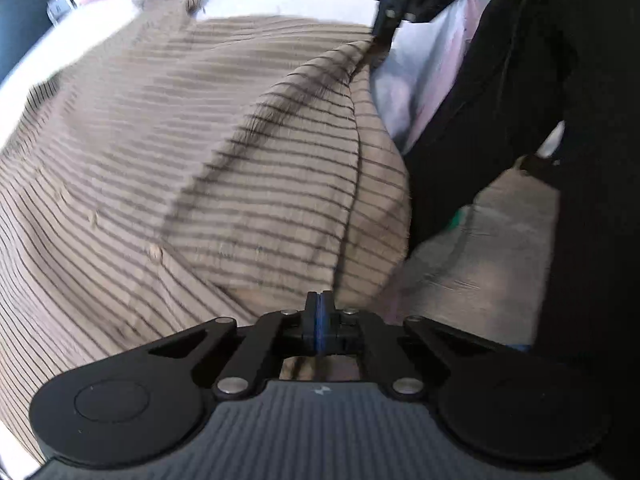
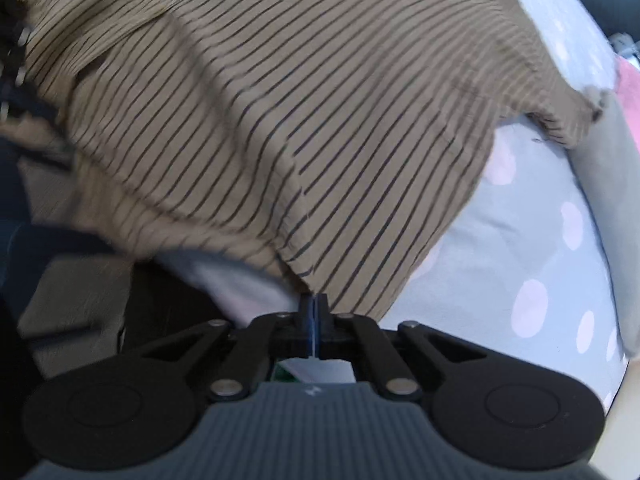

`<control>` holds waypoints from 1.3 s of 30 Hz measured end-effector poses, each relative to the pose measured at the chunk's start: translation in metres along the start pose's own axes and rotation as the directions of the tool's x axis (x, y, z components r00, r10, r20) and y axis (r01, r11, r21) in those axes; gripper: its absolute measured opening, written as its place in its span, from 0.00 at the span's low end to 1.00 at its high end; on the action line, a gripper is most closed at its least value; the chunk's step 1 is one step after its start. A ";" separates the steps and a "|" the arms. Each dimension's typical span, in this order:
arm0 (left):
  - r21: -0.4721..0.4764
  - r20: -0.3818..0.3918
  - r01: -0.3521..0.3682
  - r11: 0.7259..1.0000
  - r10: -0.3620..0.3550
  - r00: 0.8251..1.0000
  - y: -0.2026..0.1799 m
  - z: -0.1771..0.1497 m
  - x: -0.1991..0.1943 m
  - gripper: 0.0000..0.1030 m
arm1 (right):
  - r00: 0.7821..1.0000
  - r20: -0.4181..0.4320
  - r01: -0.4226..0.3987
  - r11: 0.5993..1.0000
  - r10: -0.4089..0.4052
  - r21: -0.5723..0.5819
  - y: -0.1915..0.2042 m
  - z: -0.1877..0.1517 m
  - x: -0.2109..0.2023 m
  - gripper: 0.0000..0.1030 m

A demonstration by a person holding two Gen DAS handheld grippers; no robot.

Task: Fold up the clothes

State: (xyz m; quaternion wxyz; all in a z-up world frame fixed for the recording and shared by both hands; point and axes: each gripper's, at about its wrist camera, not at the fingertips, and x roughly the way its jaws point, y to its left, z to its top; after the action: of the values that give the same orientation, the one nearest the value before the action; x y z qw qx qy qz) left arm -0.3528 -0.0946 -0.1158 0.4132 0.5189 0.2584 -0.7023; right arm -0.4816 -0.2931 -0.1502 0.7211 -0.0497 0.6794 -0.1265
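Both grippers, left gripper (image 1: 319, 300) and right gripper (image 2: 314, 302), have jaws pressed together, each apparently pinching an edge of the tan striped shirt (image 2: 280, 120). Its far sleeve blurs over the dotted sheet (image 2: 520, 248).

The shirt (image 1: 168, 152) lies spread on a bedsheet (image 2: 500, 248), one part folded over on top of itself. The left gripper (image 1: 319, 300) sits at the shirt's near edge, the right gripper (image 2: 314, 302) at a corner. In the left wrist view, the floor (image 1: 480, 248) lies right of the shirt.
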 end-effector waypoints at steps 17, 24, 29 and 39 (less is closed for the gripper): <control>0.171 0.122 -0.105 0.980 0.085 0.989 -0.023 0.003 0.005 0.44 | 0.992 0.112 -0.059 0.998 0.058 0.009 0.013 0.007 -0.026 0.31; 0.354 0.099 -0.267 0.896 0.248 0.964 -0.056 0.009 0.056 0.25 | 0.991 0.120 -0.054 0.999 0.053 0.000 0.028 0.015 -0.022 0.32; 0.356 0.116 -0.230 0.906 0.201 0.973 -0.054 0.006 0.045 0.00 | 0.992 0.124 -0.044 0.998 0.039 0.036 0.025 0.010 -0.019 0.32; 0.172 0.041 -0.032 0.984 0.026 0.999 -0.011 -0.002 0.001 0.00 | 0.986 0.151 -0.083 0.995 0.074 0.059 0.016 0.012 -0.023 0.32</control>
State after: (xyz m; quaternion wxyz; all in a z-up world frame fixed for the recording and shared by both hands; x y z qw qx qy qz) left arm -0.3609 -0.0875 -0.1180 0.3817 0.5429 0.1808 -0.7259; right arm -0.4692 -0.2733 -0.1305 0.7755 -0.0088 0.6206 -0.1159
